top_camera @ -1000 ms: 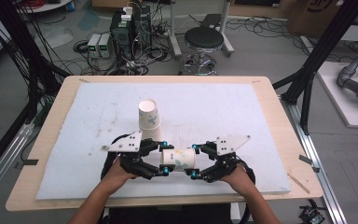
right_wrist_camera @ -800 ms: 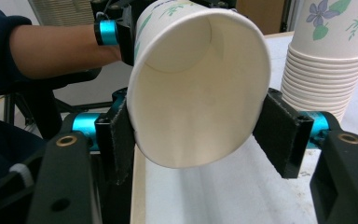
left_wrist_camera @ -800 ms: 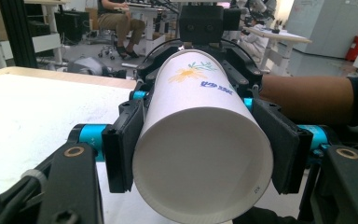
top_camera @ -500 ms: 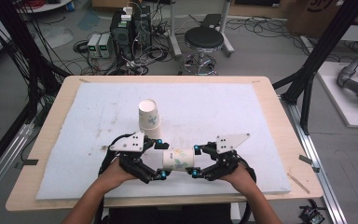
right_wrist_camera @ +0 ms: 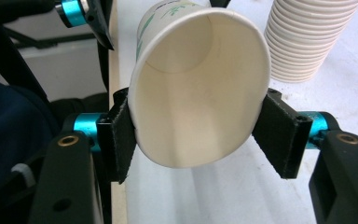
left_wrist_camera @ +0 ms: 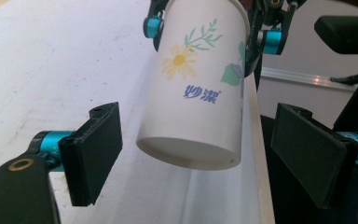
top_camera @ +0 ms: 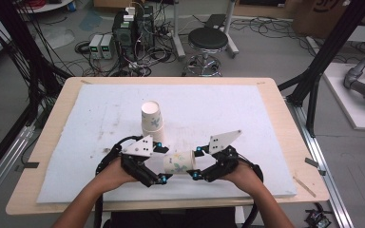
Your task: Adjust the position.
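1. Currently the loose paper cup (top_camera: 179, 163) lies sideways in the air just in front of the cup stack (top_camera: 152, 120), on the person's side of it, between the two grippers and over the white mat (top_camera: 228, 109)
2. Right hand-held gripper (top_camera: 195, 164) is clamped across the cup's mouth end: in the right gripper view both pads touch the rim (right_wrist_camera: 200, 93), and the rim looks squeezed into an oval
3. Left hand-held gripper (top_camera: 160, 164) is spread wide: in the left gripper view the cup base (left_wrist_camera: 186, 151) sits between its pads (left_wrist_camera: 95, 149) with a clear gap on both sides, no contact
4. Risk 1: rim crush. Thin paper wall held at its softest end, so more squeeze would likely crease it or let it pop out of the pads
5. Risk 2: droop or slip. The cup is cantilevered from the rim alone, so any jolt could tilt the base down, and it would drop onto the mat beside the stack
6. Risk 3: bad handover. If the left closes off-centre on the tapered base while the right lets go early, I'd expect the cup to squirt out sideways
7. Risk 4: the stack sits close behind the left gripper, so a wide swing could knock it over the bench (top_camera: 52, 128)
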The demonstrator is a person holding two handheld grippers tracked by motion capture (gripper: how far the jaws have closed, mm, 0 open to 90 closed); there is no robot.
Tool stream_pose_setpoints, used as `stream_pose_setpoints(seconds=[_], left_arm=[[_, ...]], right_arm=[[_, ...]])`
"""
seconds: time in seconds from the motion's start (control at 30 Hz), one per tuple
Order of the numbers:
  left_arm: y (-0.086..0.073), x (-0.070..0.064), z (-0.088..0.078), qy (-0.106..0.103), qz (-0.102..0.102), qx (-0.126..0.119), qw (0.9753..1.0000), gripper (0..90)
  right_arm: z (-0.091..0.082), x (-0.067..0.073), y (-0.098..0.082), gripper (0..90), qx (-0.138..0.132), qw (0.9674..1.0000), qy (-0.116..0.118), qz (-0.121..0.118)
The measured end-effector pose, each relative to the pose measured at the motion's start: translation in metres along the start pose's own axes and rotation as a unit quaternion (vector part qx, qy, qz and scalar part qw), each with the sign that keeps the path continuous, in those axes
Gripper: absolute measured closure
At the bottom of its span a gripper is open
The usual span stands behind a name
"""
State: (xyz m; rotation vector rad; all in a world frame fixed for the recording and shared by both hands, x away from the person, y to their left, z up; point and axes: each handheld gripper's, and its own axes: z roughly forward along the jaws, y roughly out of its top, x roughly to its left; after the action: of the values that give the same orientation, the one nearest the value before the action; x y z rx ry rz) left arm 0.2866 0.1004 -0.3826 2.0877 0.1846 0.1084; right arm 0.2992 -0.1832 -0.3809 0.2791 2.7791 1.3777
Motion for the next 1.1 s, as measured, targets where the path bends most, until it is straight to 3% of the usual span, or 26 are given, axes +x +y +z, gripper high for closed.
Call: stream_pose_setpoints(seconds=[0.27, 0.4, 0.6, 0.8, 1.1], left_arm=[[-0.001, 0.001, 0.005, 0.006, 0.003, 0.036, 0.9993, 17.4], [-0.001, 0.001, 0.006, 0.007, 0.003, 0.045, 0.9989, 18.0], [-0.002, 0.001, 0.013, 0.008, 0.011, 0.077, 0.9970, 18.3], [0.001, 0.001, 0.018, 0.004, 0.019, 0.097, 0.9951, 19.0], [0.006, 0.003, 0.025, -0.003, 0.019, 0.117, 0.9929, 21.2]], right_arm=[[0.006, -0.001, 0.006, 35.6, 0.038, 0.9992, -0.010, -0.005], [0.010, -0.001, 0.006, 35.4, 0.052, 0.9986, -0.003, -0.007], [0.014, 0.000, 0.014, 35.5, 0.079, 0.9967, -0.006, -0.019], [0.018, 0.002, 0.023, 35.4, 0.115, 0.9926, -0.010, -0.038], [0.027, 0.009, 0.041, 35.4, 0.169, 0.9825, -0.019, -0.076]])
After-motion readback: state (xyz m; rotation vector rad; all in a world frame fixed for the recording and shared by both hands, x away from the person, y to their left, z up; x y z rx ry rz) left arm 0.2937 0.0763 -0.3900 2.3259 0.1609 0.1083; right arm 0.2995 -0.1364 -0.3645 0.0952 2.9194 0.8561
